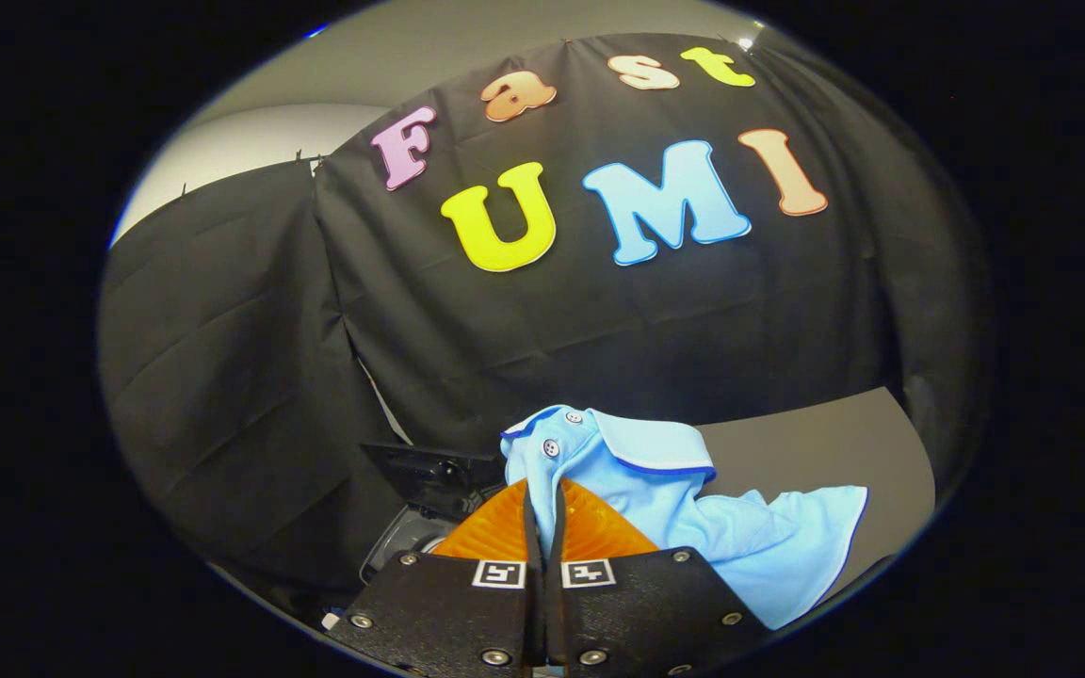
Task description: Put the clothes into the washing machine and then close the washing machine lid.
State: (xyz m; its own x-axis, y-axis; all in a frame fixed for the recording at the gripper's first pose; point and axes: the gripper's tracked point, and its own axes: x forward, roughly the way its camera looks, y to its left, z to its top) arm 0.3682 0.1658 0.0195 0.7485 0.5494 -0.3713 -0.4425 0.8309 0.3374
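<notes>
Gripper (543, 490) is seen pressed together, both fingers (491, 537) pinching a fold of the light blue polo shirt (693, 508) near its button placket. Only a thin dark seam is left between the fingers, and the fabric is caught in that seam.

The shirt is held lifted, hanging off the fingertips. Collar with dark blue trim is turned toward the booth wall just beyond the fingers; two buttons are visible on the placket. The body and a sleeve are draped down alongside the fingers, over the grey desk (834, 443), whose bare surface is seen behind the shirt.

Below and to the other side of the fingers, a dark machine part (429, 471) with a rounded pale rim (401, 541) is partly seen: likely the washing machine opening, but it cannot be told for sure, nor whether the lid is up.
</notes>
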